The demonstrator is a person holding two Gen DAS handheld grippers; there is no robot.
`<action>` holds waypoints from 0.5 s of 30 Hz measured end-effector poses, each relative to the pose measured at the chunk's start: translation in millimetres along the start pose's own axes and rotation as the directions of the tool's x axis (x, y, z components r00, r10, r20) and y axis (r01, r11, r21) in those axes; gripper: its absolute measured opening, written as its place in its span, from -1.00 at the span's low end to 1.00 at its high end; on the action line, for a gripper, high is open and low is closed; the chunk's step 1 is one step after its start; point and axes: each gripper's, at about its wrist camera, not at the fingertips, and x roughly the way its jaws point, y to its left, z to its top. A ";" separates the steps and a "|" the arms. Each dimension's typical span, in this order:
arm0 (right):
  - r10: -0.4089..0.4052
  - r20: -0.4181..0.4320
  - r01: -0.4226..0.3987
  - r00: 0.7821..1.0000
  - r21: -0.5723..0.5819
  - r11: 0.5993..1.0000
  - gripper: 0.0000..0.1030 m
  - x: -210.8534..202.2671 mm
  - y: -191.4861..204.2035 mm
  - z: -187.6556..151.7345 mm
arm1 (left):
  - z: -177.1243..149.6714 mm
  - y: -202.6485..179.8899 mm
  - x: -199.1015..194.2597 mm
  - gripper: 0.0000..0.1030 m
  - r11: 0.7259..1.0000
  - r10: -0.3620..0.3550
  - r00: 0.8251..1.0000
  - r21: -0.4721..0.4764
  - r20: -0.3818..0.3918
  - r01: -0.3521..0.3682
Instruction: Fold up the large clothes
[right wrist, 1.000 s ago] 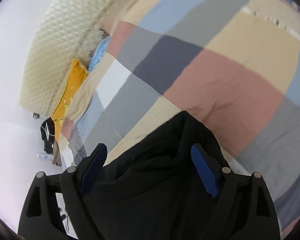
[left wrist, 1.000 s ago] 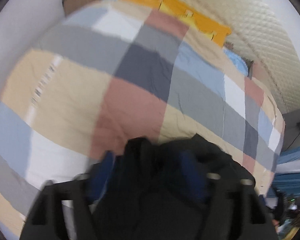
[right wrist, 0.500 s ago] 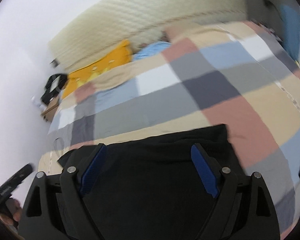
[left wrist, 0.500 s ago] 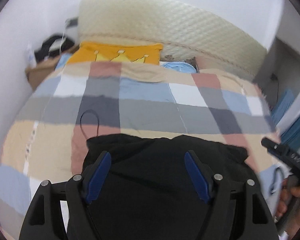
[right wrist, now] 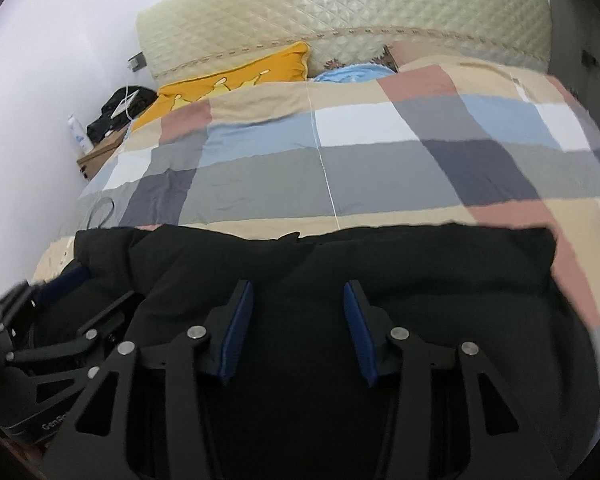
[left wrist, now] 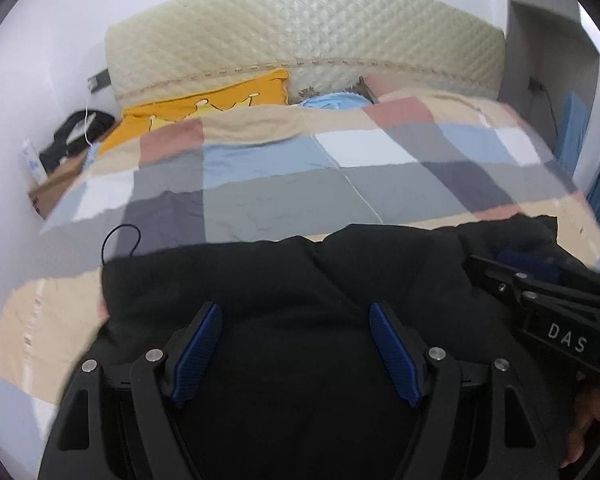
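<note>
**Fold laid flat, both tools free**

Black garment (left wrist: 284,280) lies on the near end of the checked bed cover (left wrist: 284,200). My left gripper (left wrist: 296,344) and right gripper (right wrist: 298,328) hover over it, fingers apart, holding nothing. Next, I judge: regrasp an edge for another fold.

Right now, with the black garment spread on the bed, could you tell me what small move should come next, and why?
Probably close the left hand-held gripper on the black garment: its fingers stand open over the cloth, gripping nothing, and the garment lies flat on the checked quilt.
</note>
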 end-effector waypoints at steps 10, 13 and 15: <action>-0.024 0.022 0.025 0.999 -0.032 0.999 -0.07 32.6 4.2 -26.7 | -28.4 2.2 12.8 0.54 0.998 -0.044 0.993 -0.032 0.107 0.047; -0.049 0.035 0.051 0.998 -0.054 0.997 -0.07 39.1 7.4 -29.3 | -30.4 0.5 19.3 0.55 0.999 -0.031 0.994 -0.029 0.101 0.035; -0.071 0.045 0.074 0.996 -0.069 0.995 -0.07 42.7 9.5 -31.5 | -30.6 -2.6 21.4 0.56 1.000 -0.018 0.995 -0.016 0.096 0.020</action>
